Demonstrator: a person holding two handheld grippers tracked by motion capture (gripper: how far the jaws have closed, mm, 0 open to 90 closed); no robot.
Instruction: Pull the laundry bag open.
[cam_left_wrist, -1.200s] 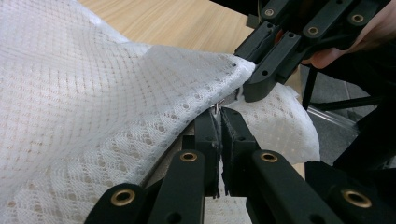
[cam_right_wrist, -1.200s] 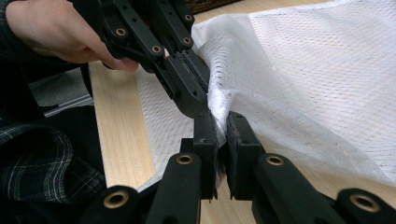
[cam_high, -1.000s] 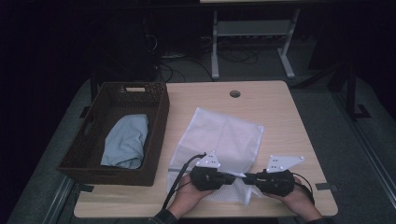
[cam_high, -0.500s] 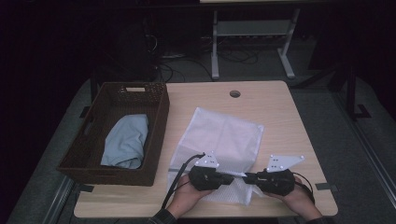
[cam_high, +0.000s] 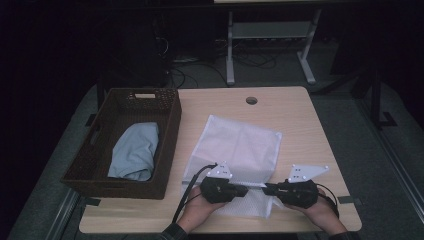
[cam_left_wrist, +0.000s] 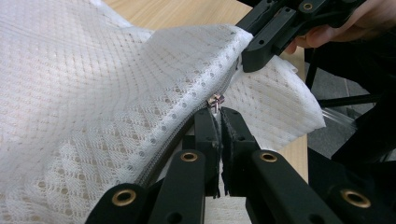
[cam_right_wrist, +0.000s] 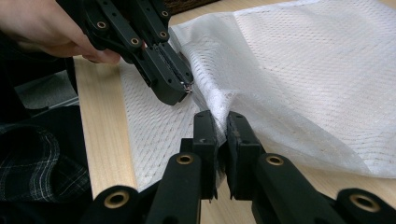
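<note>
Moved: nothing, both hands held place | left gripper (cam_left_wrist: 218, 113) pinched zipper pull (cam_left_wrist: 215, 100) at its tips | right gripper (cam_right_wrist: 221, 122) clamped mesh bag (cam_high: 240, 145) edge | zipper ran between them.

The left gripper (cam_left_wrist: 219, 112) pinches the zipper pull (cam_left_wrist: 215, 100) of the white mesh bag (cam_left_wrist: 93, 93).
</note>
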